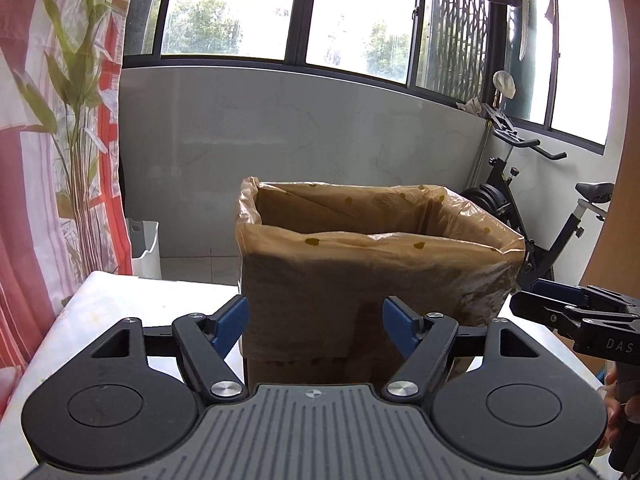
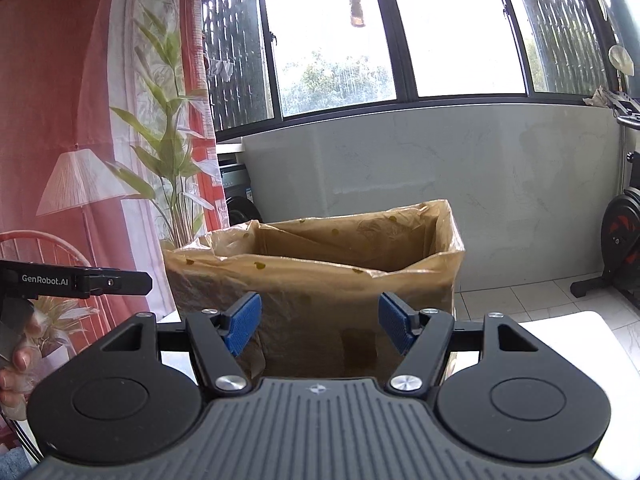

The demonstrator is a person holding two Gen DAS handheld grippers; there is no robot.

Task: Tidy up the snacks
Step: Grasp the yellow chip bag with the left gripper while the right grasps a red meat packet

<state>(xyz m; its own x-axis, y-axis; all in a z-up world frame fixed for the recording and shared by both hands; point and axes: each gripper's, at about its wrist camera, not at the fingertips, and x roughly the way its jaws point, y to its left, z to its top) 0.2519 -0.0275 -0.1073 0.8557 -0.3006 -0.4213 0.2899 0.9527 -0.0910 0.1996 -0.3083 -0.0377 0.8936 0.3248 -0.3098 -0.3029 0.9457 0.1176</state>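
Observation:
A brown cardboard box (image 1: 360, 280) lined with a thin plastic bag stands on the white table (image 1: 120, 304), its top open; its inside is hidden from here. My left gripper (image 1: 315, 322) is open just in front of the box's near wall, nothing between its blue pads (image 1: 232, 322). The right gripper shows at that view's right edge as a black body (image 1: 576, 312). In the right wrist view the same box (image 2: 320, 280) fills the middle, and my right gripper (image 2: 320, 322) is open before it with nothing held. No snacks are visible.
A printed red curtain (image 1: 48, 160) hangs at the left, a white bin (image 1: 146, 248) beside it on the floor. An exercise bike (image 1: 532, 208) stands behind the box at the right. Windows run above a grey half-wall (image 1: 300, 128). A hand (image 2: 16, 376) holds the left gripper's handle.

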